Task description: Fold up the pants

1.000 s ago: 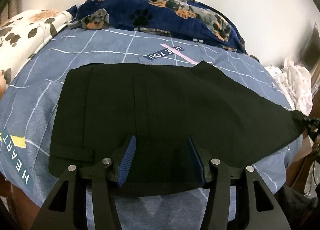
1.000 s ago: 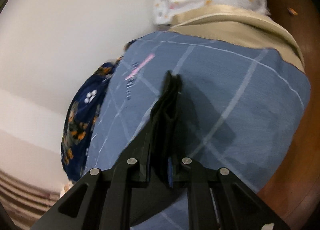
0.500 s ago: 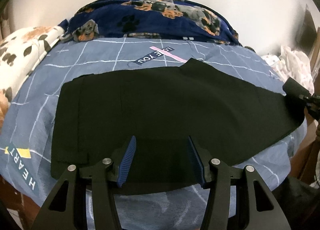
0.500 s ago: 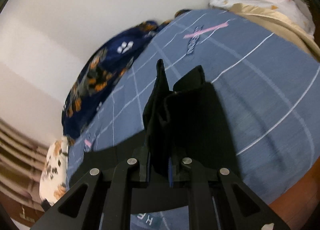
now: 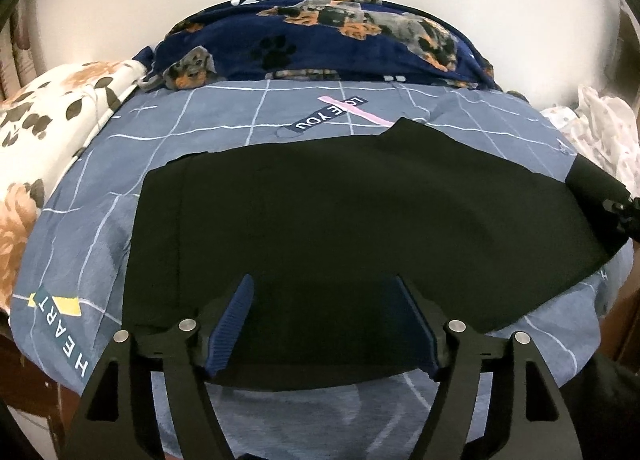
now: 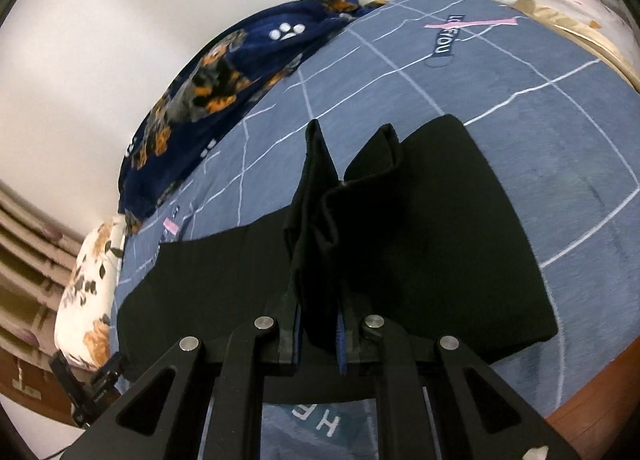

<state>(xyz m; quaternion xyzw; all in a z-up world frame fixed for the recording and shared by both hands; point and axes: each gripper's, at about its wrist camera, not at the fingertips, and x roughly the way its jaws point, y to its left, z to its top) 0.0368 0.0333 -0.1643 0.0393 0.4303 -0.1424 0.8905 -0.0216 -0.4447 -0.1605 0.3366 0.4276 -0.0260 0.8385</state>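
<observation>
**Pant leg carried back over the bed while the left tool spreads**

Since the earlier frames the right tool [image 6: 318, 324] has swung its pinched end of the black pants [image 5: 340, 227] inward from the bed's edge, so that cloth now stands over the pants rather than hanging out past the side; the left tool [image 5: 326, 324] has widened its gap.

Pants lie flat across the blue checked bedsheet [image 5: 224, 127], just this side of the "LOVE YOU" print [image 5: 330, 117]. One end of the pants lifts off the sheet at the far right of the left wrist view, where the right tool shows as a small dark shape at the picture's edge.

Right tool: blue pads pressed together on a bunched fold of the pants, which rises upright between them and flops over at the top, seen in the right wrist view.

Left tool: jaws opening, blue pads well apart, hanging over the near edge of the pants; the cloth lies between and under them, but neither pad presses on it.

Beyond the print lies a navy dog-patterned blanket [image 5: 320, 39] against the wall, and a floral pillow [image 5: 48, 107] sits to the left of it.
</observation>
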